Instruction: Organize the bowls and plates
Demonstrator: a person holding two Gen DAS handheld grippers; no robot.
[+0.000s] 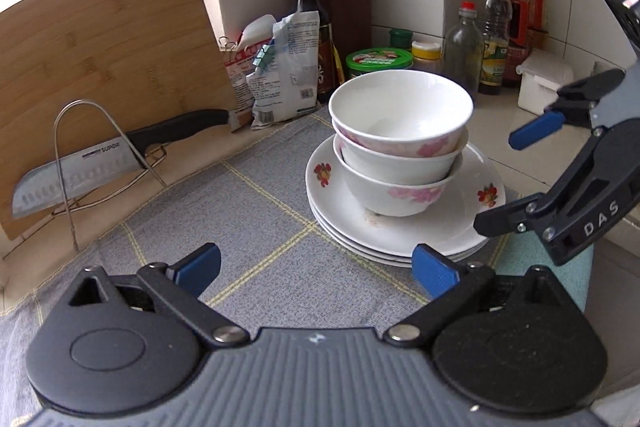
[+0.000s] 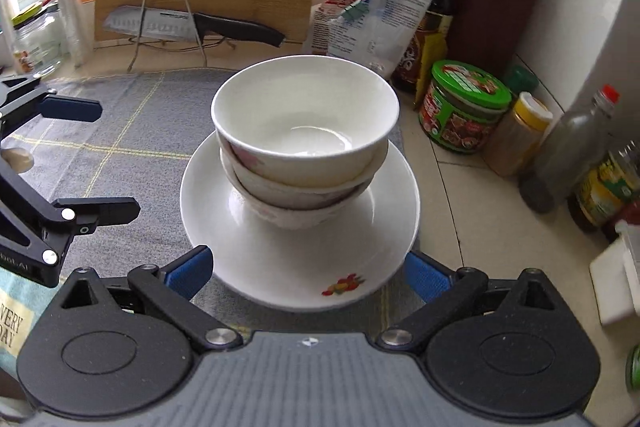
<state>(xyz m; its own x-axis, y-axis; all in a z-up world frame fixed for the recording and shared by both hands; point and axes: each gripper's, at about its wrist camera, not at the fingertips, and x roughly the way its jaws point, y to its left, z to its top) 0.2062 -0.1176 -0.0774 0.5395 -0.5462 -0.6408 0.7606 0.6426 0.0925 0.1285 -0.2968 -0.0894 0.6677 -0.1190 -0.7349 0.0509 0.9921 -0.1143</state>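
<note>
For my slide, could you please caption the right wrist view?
Open right gripper facing three nested bowls on stacked plates, left gripper open alongside.

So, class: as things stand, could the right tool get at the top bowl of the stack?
Probably yes: the right tool is open and the top bowl sits uncovered straight ahead, with nothing between them.

Three white bowls with pink flower prints sit nested upright, one inside the next, the top one empty and leaning slightly. They rest in the middle of a stack of white plates with small red flower marks on the rim. The plates lie flat on a grey checked cloth on the counter.
</note>
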